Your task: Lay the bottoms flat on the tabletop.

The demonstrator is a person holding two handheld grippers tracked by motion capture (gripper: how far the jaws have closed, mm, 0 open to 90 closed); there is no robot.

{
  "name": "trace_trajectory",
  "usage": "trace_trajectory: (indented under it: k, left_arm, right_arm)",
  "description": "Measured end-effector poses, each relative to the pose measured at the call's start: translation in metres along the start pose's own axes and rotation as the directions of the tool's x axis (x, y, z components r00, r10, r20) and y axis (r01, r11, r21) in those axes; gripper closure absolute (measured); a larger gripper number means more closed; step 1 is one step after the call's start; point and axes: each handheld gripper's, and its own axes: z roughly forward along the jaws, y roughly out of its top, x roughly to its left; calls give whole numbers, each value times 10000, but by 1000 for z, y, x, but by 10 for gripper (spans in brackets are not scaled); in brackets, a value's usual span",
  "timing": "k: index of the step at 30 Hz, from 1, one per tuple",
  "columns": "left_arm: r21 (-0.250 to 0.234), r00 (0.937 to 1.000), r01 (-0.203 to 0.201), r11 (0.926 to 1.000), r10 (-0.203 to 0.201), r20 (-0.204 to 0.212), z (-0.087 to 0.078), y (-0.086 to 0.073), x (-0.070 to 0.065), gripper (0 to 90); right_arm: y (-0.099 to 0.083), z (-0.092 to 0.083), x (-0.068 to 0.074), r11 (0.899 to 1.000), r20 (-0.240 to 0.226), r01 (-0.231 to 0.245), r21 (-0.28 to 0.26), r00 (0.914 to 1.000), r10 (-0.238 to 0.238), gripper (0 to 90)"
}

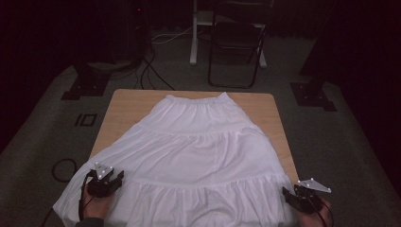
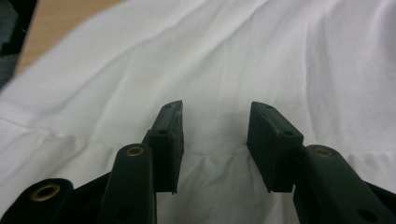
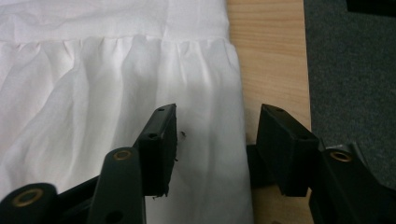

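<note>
I see a white skirt (image 1: 194, 151) spread flat on the table (image 1: 125, 101), waistband at the far end, hem toward me and hanging over the near edge; it covers most of the top, with bare wood left along the far corners and both sides.

My left gripper (image 1: 105, 182) sits over the skirt's near left part, above the lowest tier seam; in the left gripper view its jaws stand well apart with nothing between them, only white cloth (image 2: 261, 56) beneath, and a strip of table (image 2: 51, 28) at the upper left.

My right gripper (image 1: 302, 197) is at the skirt's near right edge; in the right gripper view its jaws are wide open and hold nothing; the left jaw is over the cloth (image 3: 93, 93), the right jaw over bare table (image 3: 271, 56), so the skirt's side edge runs between them; grey carpet (image 3: 350, 70) lies beyond the table's edge.

A dark chair (image 1: 236, 40) stands on the floor past the table.
</note>
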Motion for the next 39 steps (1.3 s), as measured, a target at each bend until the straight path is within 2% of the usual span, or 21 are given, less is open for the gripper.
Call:
trace_trajectory:
  k: [1,3,6,7,8,9,11,12,13,14,17,22,24,25,28,32,36,38,39]
  left_arm:
    - [-30,10000,79,10000,-79,58,0,0,1,557]
    - [-108,9997,194,9998,-193,143,1,-1,2,547]
    - [-190,9980,458,9988,-449,439,2,-3,7,532]
    - [-180,9981,444,9989,-436,427,2,-3,6,530]
    - [-175,9987,366,9992,-359,370,2,-3,6,529]
    - [-183,9988,347,9992,-340,355,2,-2,5,528]
    - [-171,9985,382,9991,-375,396,2,-3,6,527]
    - [-170,9986,373,9992,-366,393,2,-3,6,527]
    - [-169,9986,372,9992,-365,392,2,-3,6,527]
    - [-170,9985,380,9991,-373,394,2,-3,6,526]
    - [-174,9985,374,9991,-367,398,2,-2,6,526]
    - [-182,9986,358,9992,-351,395,2,-2,6,522]
    - [-171,9985,304,9994,-296,456,2,-2,5,520]
    - [-172,9984,262,9995,-253,507,2,-2,5,517]
    - [-166,9978,135,9998,-124,644,2,-3,2,514]
    - [-150,9969,-6,9999,18,783,1,-3,-3,514]
    - [-162,9968,-24,9999,37,794,0,-3,-5,513]
    - [-179,9970,7,9998,7,778,0,-3,-5,510]
    - [-183,9972,14,9998,0,750,0,-4,-5,501]
  right_arm:
    - [0,0,1,10000,107,33,85,9999,-34,469]
    - [0,0,6,9983,440,514,273,9976,-526,475]
    - [1,0,10,9959,477,854,310,9951,-868,542]
    - [1,-1,11,9952,494,930,317,9943,-945,608]
    - [2,-1,11,9952,110,913,349,9957,-917,685]
    - [2,0,10,9956,17,873,331,9962,-874,698]
    - [2,0,9,9960,-382,826,348,9960,-813,805]
    - [2,0,9,9958,-358,846,347,9959,-833,871]
    - [3,1,8,9952,-189,915,356,9957,-908,885]
    - [4,1,7,9950,-174,921,388,9957,-915,889]
    - [6,0,0,9958,304,871,295,9957,-880,892]
    - [17,-2,-25,9989,992,427,-187,9942,-406,893]
    - [20,-2,-29,9989,1091,391,-275,9934,-359,893]
    - [27,-2,-36,9980,1344,479,-419,9900,-419,893]
    - [36,-3,-40,9962,1826,684,-535,9815,-576,893]
    - [43,-4,-45,9955,2202,629,-714,9744,-458,892]
    - [42,-1,-46,9972,2229,455,-595,9743,-311,888]
    - [40,4,-45,9992,1961,193,-345,9805,-122,742]
    - [38,5,-44,9991,1836,66,-409,9830,10,677]
